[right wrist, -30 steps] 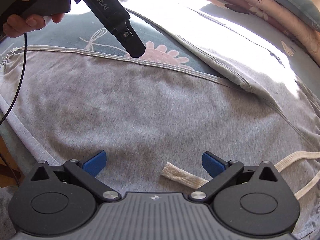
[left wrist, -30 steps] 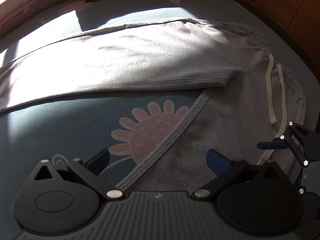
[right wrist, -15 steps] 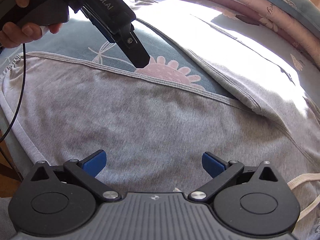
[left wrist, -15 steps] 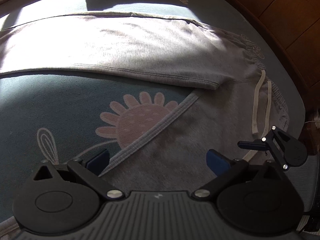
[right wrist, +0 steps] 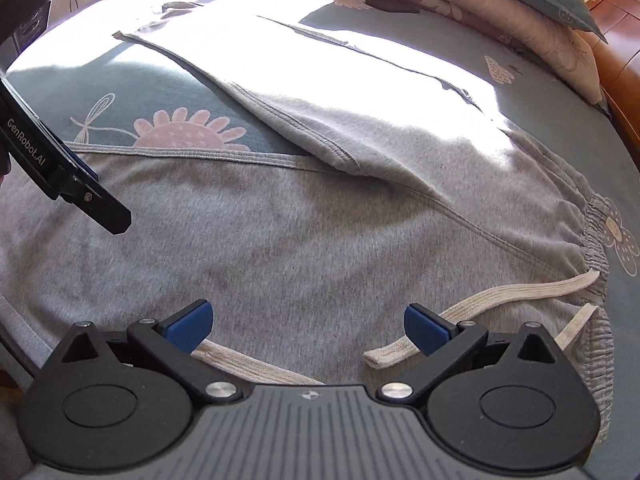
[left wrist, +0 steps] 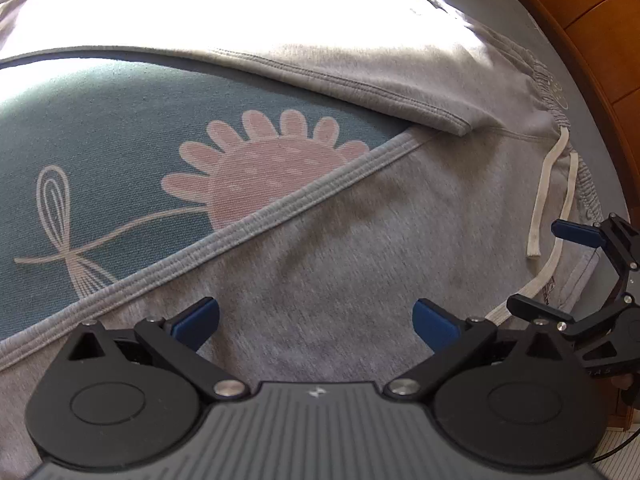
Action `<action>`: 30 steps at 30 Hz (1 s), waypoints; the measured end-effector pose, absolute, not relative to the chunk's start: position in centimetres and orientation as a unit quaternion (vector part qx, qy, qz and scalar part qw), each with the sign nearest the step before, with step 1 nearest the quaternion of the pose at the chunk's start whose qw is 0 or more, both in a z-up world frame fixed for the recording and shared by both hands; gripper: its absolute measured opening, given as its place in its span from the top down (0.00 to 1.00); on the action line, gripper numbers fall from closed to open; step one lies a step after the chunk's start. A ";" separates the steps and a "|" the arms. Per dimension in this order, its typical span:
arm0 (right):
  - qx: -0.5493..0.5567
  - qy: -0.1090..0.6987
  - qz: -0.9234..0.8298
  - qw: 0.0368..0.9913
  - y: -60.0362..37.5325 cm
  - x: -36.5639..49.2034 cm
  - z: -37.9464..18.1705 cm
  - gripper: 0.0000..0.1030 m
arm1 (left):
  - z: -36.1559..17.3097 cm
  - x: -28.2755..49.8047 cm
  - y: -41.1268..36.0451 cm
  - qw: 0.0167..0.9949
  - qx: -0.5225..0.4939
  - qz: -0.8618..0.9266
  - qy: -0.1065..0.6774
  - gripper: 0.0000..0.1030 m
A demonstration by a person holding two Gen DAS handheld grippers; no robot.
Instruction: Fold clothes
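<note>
- Left wrist view: rides low behind the left hand-held gripper [left wrist: 316, 320], close over the grey sweatpants [left wrist: 360, 248], facing along the bed [left wrist: 100, 128] toward the waistband [left wrist: 588, 196] at right.
- Right wrist view: sits low behind the right hand-held gripper [right wrist: 306, 322], facing across the sweatpants [right wrist: 280, 240] toward the pillows [right wrist: 520, 4].
- Shared: inner leg hem [left wrist: 280, 212] [right wrist: 192, 154], pink flower print [left wrist: 272, 160] [right wrist: 184, 132], drawstring [left wrist: 540, 200] [right wrist: 500, 300]; each view catches the other gripper at its edge.

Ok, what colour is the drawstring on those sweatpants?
Cream, against the grey sweatpants; the drawstring shows best in the right wrist view.
</note>
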State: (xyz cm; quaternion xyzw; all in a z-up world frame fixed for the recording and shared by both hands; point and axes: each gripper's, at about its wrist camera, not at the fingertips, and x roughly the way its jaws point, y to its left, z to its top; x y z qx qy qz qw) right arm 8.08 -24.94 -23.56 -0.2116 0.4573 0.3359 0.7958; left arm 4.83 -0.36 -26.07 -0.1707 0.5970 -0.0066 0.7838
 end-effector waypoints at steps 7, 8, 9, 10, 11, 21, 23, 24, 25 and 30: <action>-0.141 0.488 0.310 0.804 -28.5 12.1 -22.8 0.00 | -23.4 8.0 -1.9 0.827 -0.114 0.001 0.550 0.01; -0.141 0.487 0.307 0.806 -29.2 12.8 -22.6 0.00 | -23.1 8.7 -2.2 0.833 -0.108 0.001 0.543 0.01; -0.146 0.483 0.305 0.808 -30.0 13.6 -22.2 0.00 | -22.9 9.3 -2.7 0.839 -0.104 -0.001 0.533 0.01; -0.152 0.479 0.304 0.809 -30.8 14.5 -21.8 0.00 | -22.6 10.0 -3.3 0.847 -0.098 -0.007 0.523 0.01; -0.159 0.475 0.304 0.811 -31.5 15.3 -21.4 0.00 | -22.4 10.7 -3.9 0.852 -0.090 -0.012 0.515 0.01; -0.281 0.438 0.295 0.801 -40.7 25.1 -18.3 0.00 | -23.1 20.8 -12.3 0.863 -0.076 -0.089 0.491 0.01; -0.296 0.432 0.289 0.801 -42.0 27.1 -18.2 0.00 | -24.9 21.7 -12.8 0.850 -0.092 -0.085 0.512 0.01; -0.299 0.429 0.288 0.802 -42.3 27.8 -18.2 0.00 | -26.1 22.1 -13.0 0.841 -0.098 -0.079 0.527 0.01; -0.299 0.427 0.288 0.803 -42.6 28.5 -18.3 0.00 | -27.2 22.4 -13.2 0.832 -0.104 -0.073 0.541 0.01; -0.279 0.432 0.299 0.804 -43.4 31.2 -19.1 0.00 | -27.2 22.1 -13.7 0.829 -0.081 -0.064 0.550 0.01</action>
